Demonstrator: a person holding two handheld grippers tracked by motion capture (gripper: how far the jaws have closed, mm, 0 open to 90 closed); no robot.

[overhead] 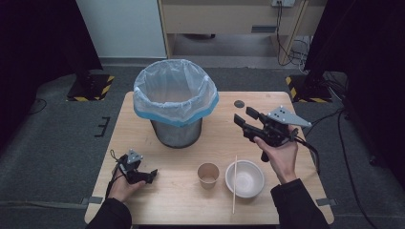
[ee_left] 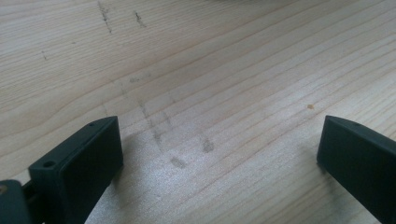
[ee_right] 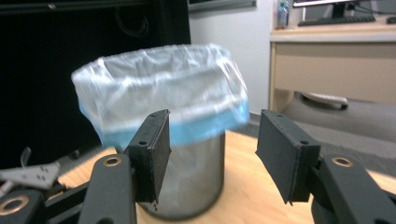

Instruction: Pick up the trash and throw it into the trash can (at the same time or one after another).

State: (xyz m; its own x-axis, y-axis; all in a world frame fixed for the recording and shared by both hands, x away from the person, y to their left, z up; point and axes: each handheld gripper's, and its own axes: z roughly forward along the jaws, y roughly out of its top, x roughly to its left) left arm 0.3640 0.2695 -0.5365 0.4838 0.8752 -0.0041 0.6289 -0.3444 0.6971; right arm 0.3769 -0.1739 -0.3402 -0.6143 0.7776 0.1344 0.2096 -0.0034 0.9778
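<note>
While the wooden table (overhead: pixel 162 191) sits on grey carpet, the bin (overhead: pixel 175 102) with its plastic liner is the landmark: paper cup (overhead: pixel 208 174) and white bowl (overhead: pixel 245 178) in front of it, chopstick (overhead: pixel 234 183) between them. Right gripper (overhead: pixel 244 119) beside it, jaws apart, nothing held; left gripper (overhead: pixel 152 174) in front-left, jaws wide.

We wear dark sleeves (overhead: pixel 298 202) and hold two black grippers, the left gripper (overhead: pixel 152 174) and the right gripper (overhead: pixel 244 120). Each carries a grey three-cornered plate (overhead: pixel 285 116) (small holes dot it) and a trailing black cable (overhead: pixel 311 149). Brass-coloured screws (ee_right: pixel 112 161) sit at our right jaws' pivots.

Matt pale wood table (overhead: pixel 162 191); metal mesh bin (overhead: pixel 176 131), glossy plastic liner (overhead: pixel 174 90).
</note>
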